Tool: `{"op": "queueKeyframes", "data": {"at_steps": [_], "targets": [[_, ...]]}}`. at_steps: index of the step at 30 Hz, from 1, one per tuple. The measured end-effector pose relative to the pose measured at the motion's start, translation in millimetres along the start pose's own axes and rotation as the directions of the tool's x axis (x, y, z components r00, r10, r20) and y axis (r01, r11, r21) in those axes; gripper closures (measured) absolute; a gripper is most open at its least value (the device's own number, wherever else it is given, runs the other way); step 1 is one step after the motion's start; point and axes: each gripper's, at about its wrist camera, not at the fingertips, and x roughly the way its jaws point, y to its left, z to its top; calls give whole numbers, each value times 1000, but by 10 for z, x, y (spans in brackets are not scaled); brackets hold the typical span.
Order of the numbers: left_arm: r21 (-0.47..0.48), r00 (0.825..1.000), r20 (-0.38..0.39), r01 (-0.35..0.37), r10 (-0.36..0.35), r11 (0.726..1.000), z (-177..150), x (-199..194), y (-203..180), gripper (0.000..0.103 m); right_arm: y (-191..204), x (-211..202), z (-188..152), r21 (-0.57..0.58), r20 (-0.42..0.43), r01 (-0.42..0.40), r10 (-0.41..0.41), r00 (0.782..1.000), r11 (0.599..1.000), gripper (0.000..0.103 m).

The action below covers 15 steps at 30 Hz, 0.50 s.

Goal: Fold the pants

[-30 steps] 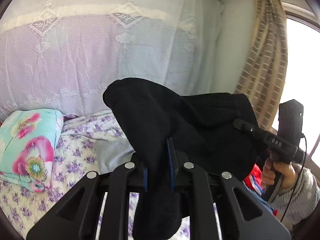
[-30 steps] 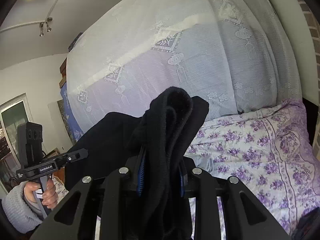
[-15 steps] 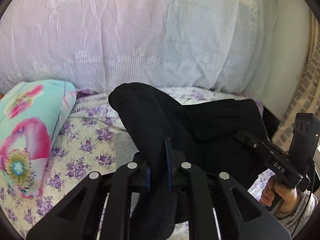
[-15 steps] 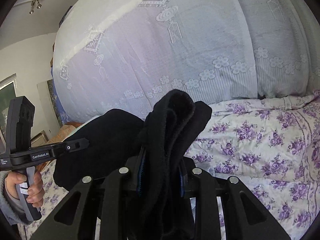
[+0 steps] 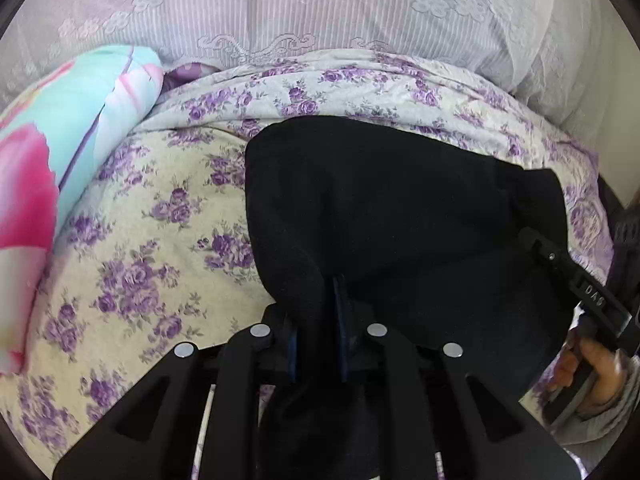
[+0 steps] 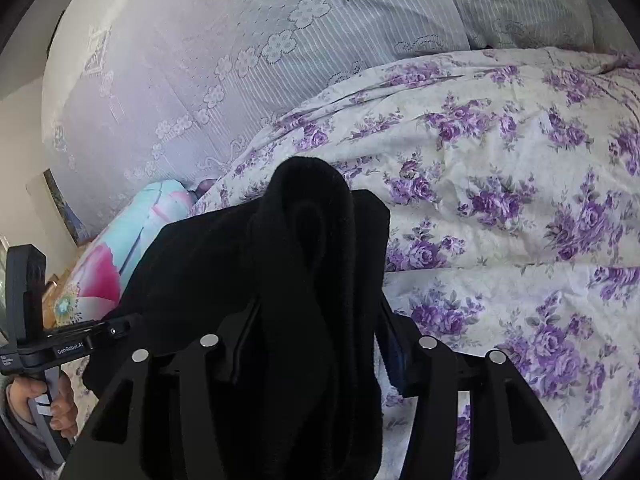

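Note:
The black pants (image 5: pixel 400 216) hang between my two grippers, just above the floral bedspread (image 5: pixel 160 208). My left gripper (image 5: pixel 316 312) is shut on one bunched end of the pants. In the right wrist view the pants (image 6: pixel 248 264) bulge up in a thick roll between the fingers of my right gripper (image 6: pixel 316 320). Its jaws stand wider apart than before, with the cloth still lying between them. The right gripper also shows at the right edge of the left wrist view (image 5: pixel 576 284).
A turquoise and pink flowered pillow (image 5: pixel 60 152) lies at the left of the bed. A white lace curtain (image 5: pixel 320 8) hangs behind the bed. The bedspread (image 6: pixel 500 200) stretches to the right of the pants.
Both grippers have tipped down and lowered the pants toward the bedspread. The right gripper's jaws have spread wider around the cloth.

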Motion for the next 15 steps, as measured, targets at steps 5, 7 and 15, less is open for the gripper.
{"op": "queueKeyframes", "data": {"at_steps": [5,7,15], "targets": [[-64,1000,22,21,-19,998,91,-186,129,88,61,-352,124,-60,91,58,-53,994,997,40],[-54,998,61,14,-11,998,156,-328,96,88,81,-643,205,-48,188,56,-46,981,997,40],[30,988,141,-68,63,997,325,-469,-253,88,514,-584,480,-218,140,-1,32,990,976,68]]}}
